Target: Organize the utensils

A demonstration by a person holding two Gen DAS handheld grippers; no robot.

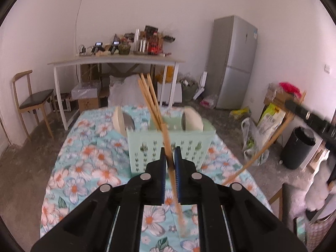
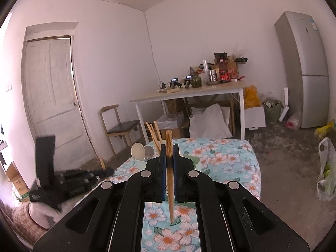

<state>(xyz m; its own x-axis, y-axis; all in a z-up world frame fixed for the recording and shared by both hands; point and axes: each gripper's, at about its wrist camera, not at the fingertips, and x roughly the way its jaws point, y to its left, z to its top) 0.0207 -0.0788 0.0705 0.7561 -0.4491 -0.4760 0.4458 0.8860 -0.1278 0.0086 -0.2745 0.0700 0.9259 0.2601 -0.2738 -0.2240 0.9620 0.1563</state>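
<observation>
Both claws pinch a chopstick each. Left gripper (image 1: 169,157) squeezes one wooden chopstick (image 1: 175,187), which stands tilted just in front of the green basket (image 1: 168,147). That basket sits on the flowery table (image 1: 84,163), nearer the far edge, with more chopsticks (image 1: 150,98) and two pale spoons (image 1: 194,118) sticking up inside. Right gripper (image 2: 169,155) squeezes another chopstick (image 2: 170,168), held almost upright above the table's near edge.

Soft pinkish daylight, fisheye-bent edges, slight blur throughout.
</observation>
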